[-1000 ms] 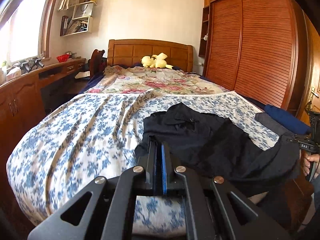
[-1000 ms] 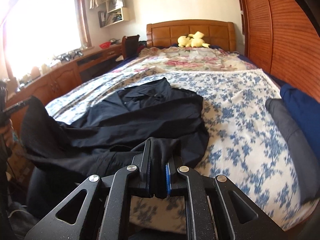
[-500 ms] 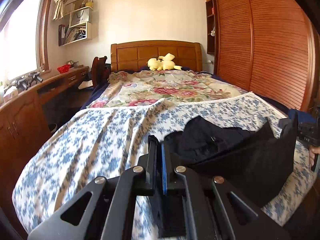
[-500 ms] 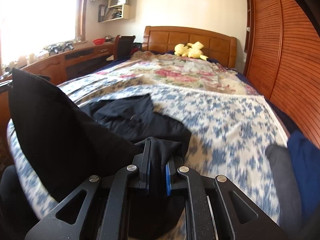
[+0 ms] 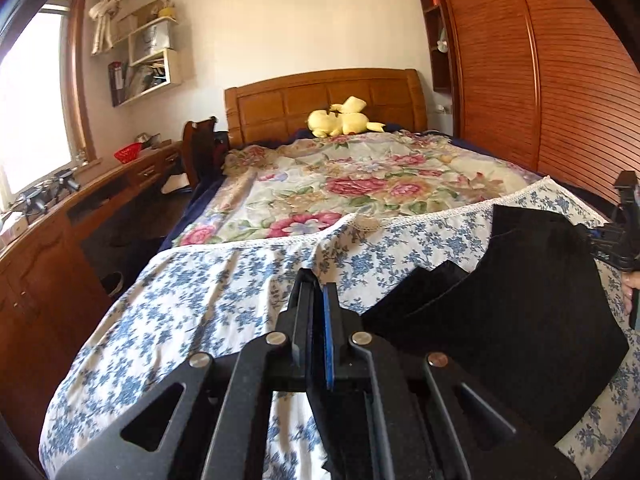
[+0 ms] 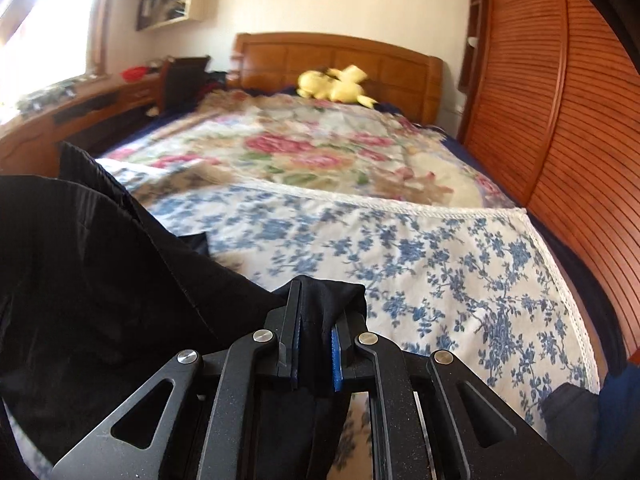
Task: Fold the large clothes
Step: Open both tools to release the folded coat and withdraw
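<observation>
A large black garment (image 5: 532,304) hangs stretched between my two grippers, lifted over the blue-flowered sheet (image 5: 208,304). My left gripper (image 5: 318,285) is shut, with a thin edge of the black cloth running down between its pads. In the right wrist view my right gripper (image 6: 317,306) is shut on a bunched fold of the garment (image 6: 96,280), which fills the left side of that view. In the left wrist view the right gripper (image 5: 625,232) shows at the far right edge, with a person's hand (image 5: 632,292) below it.
The bed carries a rose-patterned quilt (image 5: 360,184) and a yellow plush toy (image 5: 340,120) by the wooden headboard (image 5: 320,100). A slatted wardrobe (image 5: 540,80) lines the right side and a wooden desk (image 5: 60,232) the left. Folded grey and blue clothes (image 6: 576,412) lie at the sheet's near right corner.
Both grippers have moved forward over the bed with the garment in them. The black cloth, which lay spread on the sheet, is now lifted and hangs between them.
</observation>
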{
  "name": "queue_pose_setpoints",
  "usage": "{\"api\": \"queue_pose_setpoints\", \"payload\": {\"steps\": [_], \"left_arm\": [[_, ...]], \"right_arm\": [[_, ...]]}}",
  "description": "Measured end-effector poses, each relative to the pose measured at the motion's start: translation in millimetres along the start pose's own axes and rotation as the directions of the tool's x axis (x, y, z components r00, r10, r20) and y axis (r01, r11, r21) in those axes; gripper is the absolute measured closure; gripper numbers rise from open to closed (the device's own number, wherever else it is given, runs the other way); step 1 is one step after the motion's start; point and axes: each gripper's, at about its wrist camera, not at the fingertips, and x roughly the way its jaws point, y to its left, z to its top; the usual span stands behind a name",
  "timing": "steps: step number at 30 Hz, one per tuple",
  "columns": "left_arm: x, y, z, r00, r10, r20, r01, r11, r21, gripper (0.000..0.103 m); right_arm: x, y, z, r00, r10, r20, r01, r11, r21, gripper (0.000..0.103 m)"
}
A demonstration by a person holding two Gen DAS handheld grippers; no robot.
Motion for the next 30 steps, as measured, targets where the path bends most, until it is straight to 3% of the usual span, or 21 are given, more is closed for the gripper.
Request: {"api": "queue_pose_setpoints", "payload": {"steps": [5,8,10,11,12,13,19,25,27,30], "left_arm": [[14,-3,-4,0.999,-0.022,-0.038,0.022,1.0,-0.004,0.099],[11,-1,-12,0.997,-0.059,-0.058,0.058,0.998,-0.015,0.092],[6,0,-17,0.994,-0.083,-0.07,0.082,0.996,-0.024,0.077],[3,0,-21,0.993,-0.09,-0.076,0.088,0.996,-0.022,0.076],[1,-1,-25,0.992,-0.092,-0.083,0.091,0.996,-0.015,0.075],[-1,-2,-29,0.991,-0.096,-0.089,0.095,0.995,-0.009,0.074],[-20,-4,-73,0.976,-0.167,-0.141,0.164,0.986,-0.032,0.069],[-32,-12,-119,0.951,-0.227,-0.211,0.223,0.974,-0.045,0.067],[-34,-18,-134,0.939,-0.235,-0.251,0.236,0.971,-0.027,0.067],[-40,-25,-149,0.938,-0.216,-0.27,0.226,0.974,0.006,0.067]], "right_arm": [[30,1,-2,0.996,-0.066,-0.063,0.067,0.998,0.022,0.095],[36,5,-8,0.992,-0.077,-0.101,0.08,0.997,0.023,0.089],[33,7,-14,0.992,-0.067,-0.108,0.069,0.997,0.019,0.072],[30,9,-16,0.992,-0.065,-0.107,0.067,0.998,0.016,0.062],[25,9,-19,0.993,-0.065,-0.097,0.067,0.998,0.013,0.042],[19,11,-21,0.994,-0.057,-0.09,0.058,0.998,0.01,0.039],[-20,17,-57,0.993,0.027,-0.111,-0.03,0.999,-0.031,0.038],[-49,20,-103,0.98,0.08,-0.184,-0.093,0.994,-0.058,0.038],[-59,21,-116,0.975,0.097,-0.199,-0.114,0.991,-0.076,0.038],[-72,18,-131,0.971,0.101,-0.217,-0.122,0.989,-0.089,0.038]]}}
